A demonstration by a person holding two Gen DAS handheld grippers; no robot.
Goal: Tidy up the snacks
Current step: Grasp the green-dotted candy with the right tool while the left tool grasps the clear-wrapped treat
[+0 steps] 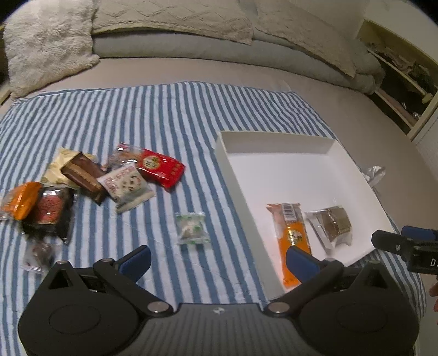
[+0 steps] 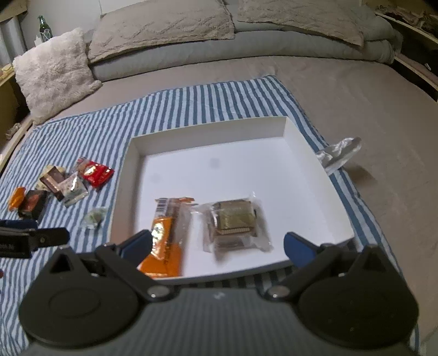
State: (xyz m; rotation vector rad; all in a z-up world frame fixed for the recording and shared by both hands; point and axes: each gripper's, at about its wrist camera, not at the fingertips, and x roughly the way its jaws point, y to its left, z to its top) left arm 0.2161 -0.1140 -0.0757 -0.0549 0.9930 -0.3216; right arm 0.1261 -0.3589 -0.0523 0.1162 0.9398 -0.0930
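Observation:
A shallow white box (image 1: pixel 276 142) (image 2: pixel 208 131) lies on a blue-striped cloth (image 1: pixel 164 109) (image 2: pixel 191 101). Inside it rest an orange snack bar (image 1: pixel 291 232) (image 2: pixel 167 235) and a clear-wrapped brown snack (image 1: pixel 332 223) (image 2: pixel 234 219). Left of the box sits a pile of several loose snacks: a red pack (image 1: pixel 160 167) (image 2: pixel 95 172), a white pack (image 1: pixel 127 186), a brown bar (image 1: pixel 83 174), an orange pack (image 1: pixel 20 200). A small green-white packet (image 1: pixel 191 228) (image 2: pixel 94 217) lies alone nearer the box. My left gripper (image 1: pixel 219 260) hangs open over the box's near left edge, empty. My right gripper (image 2: pixel 217 243) is open above the box's front, empty.
Grey pillows (image 1: pixel 175 16) (image 2: pixel 164 24) and a fluffy cushion (image 1: pixel 46 46) (image 2: pixel 54 74) line the bed's far side. A crumpled clear wrapper (image 1: pixel 373 172) (image 2: pixel 339 153) lies right of the box. Shelving (image 1: pixel 405 71) stands at the right. A green bottle (image 2: pixel 43 28) stands back left.

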